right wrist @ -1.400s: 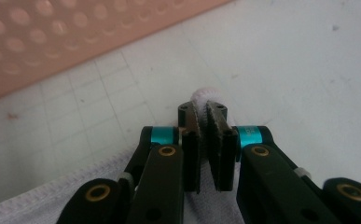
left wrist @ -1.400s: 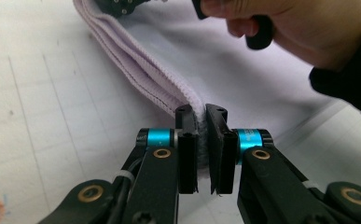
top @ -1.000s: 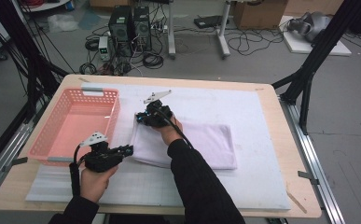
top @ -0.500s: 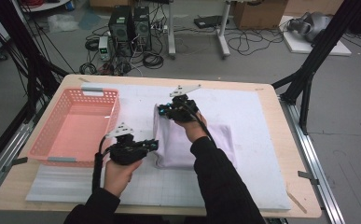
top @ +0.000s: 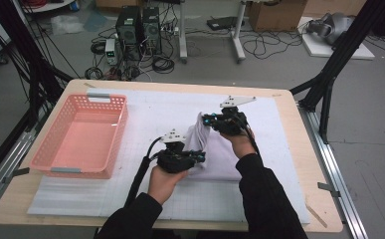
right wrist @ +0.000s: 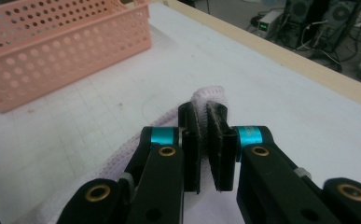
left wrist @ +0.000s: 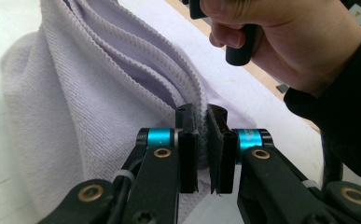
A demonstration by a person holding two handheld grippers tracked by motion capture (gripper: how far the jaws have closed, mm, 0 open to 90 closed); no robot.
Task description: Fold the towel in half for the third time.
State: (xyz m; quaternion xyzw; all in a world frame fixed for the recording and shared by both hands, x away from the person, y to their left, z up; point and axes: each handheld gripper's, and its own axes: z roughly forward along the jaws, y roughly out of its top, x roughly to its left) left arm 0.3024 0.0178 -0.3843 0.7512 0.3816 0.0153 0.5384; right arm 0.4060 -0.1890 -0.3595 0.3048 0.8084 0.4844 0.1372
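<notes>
Lilac towel point(top: 215, 154) lies mid-mat, part folded, its left edge lifted. Your left gripper point(left wrist: 201, 142) has its jaws pressed together on a ribbed hem; your right gripper point(right wrist: 202, 135) is likewise clamped on a fold of the same towel, at 1 o'clock from the left one. White mat point(top: 279, 129) lies bare at 3 o'clock of the towel. Pink basket point(top: 80, 134) sits well apart at 9 o'clock. Your right hand point(left wrist: 281, 42) blocks the towel's far end in the left gripper view.
</notes>
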